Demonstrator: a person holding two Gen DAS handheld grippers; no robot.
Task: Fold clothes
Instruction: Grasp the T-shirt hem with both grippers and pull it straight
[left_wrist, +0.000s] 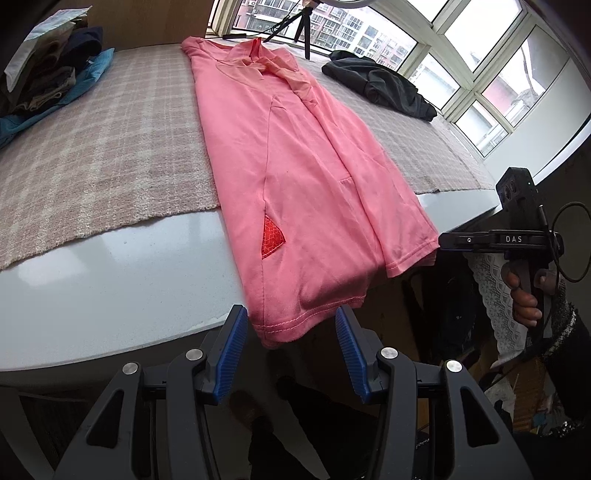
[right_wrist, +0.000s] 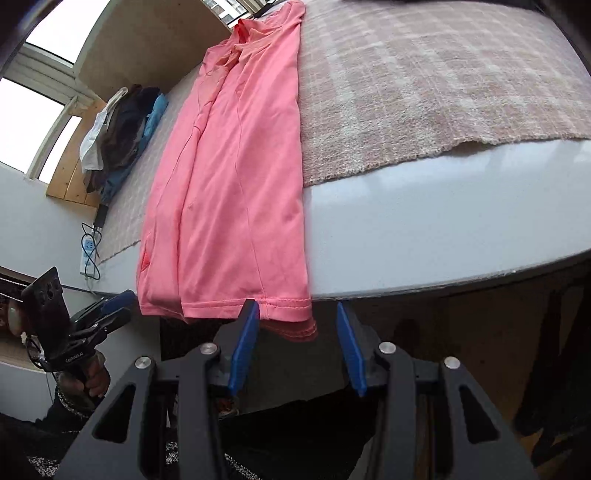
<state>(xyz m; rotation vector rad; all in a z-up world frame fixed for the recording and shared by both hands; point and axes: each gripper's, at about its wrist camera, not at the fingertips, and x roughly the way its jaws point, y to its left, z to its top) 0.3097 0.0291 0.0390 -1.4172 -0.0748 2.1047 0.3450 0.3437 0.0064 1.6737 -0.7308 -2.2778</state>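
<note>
Pile (left_wrist: 48, 74): folded clothes at 10 o'clock on the bench (left_wrist: 110, 280) in the left wrist view; they look finished.
Left gripper (left_wrist: 291, 354): jaws apart, nothing clamped; the hem hangs just ahead, between the blue pads, untouched as far as I can tell.
Shirt (left_wrist: 295, 166): pink, lying down the middle of the bench, partly on the checked mat (left_wrist: 103, 147), its hem drooping over the near edge.
Shirt axis: long axis runs 6 to 12 o'clock in the left wrist view; collar at 12, hem at 6.
Progress: both sides appear folded in lengthwise, making a narrow strip; the crosswise fold, hem up towards collar, looks still to be done.
Dark garment (left_wrist: 380, 85): crumpled at 1 o'clock by the window, not yet folded.
Right gripper (right_wrist: 295, 347): jaws apart, nothing gripped; the hem corner sits at the left pad, and whether it touches I cannot tell.
</note>
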